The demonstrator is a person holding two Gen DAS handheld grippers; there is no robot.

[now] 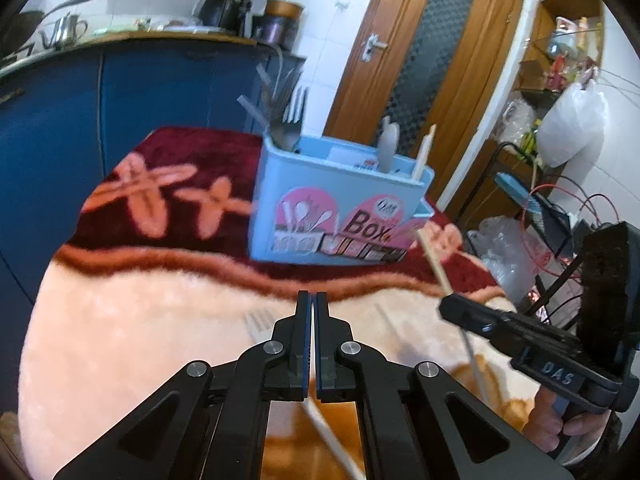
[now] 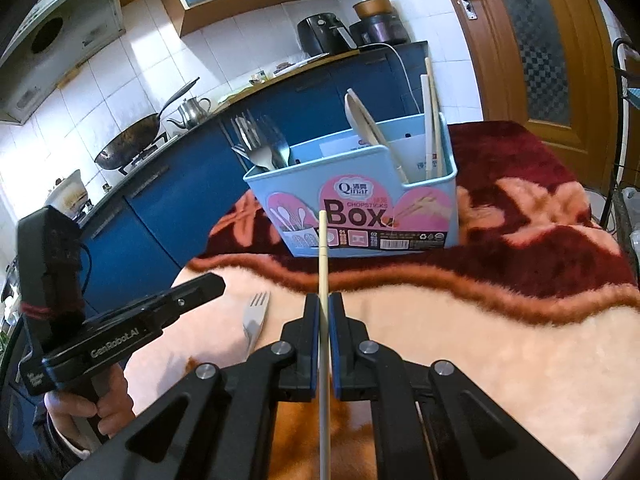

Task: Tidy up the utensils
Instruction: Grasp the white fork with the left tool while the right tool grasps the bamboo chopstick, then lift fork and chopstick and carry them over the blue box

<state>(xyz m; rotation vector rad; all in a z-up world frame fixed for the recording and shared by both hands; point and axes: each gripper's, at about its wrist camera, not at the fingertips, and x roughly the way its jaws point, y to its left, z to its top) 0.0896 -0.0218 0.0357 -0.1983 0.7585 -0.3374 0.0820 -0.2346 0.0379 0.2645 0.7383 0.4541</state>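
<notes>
The right gripper (image 2: 324, 304) is clamping a chopstick (image 2: 323, 248) whose long axis is pointing straight ahead at the blue utensil box (image 2: 360, 216), while the left gripper (image 1: 312, 300) is hovering closed beside it.

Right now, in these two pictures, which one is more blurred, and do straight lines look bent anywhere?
Left wrist view: motion blur softens the light blue plastic utensil box and the plush red and pink blanket. Right wrist view: sharper, the box label reads clearly and the pale wooden chopstick in the right gripper is crisp. Both views: fisheye bending, the brown wooden door frame curves.
</notes>
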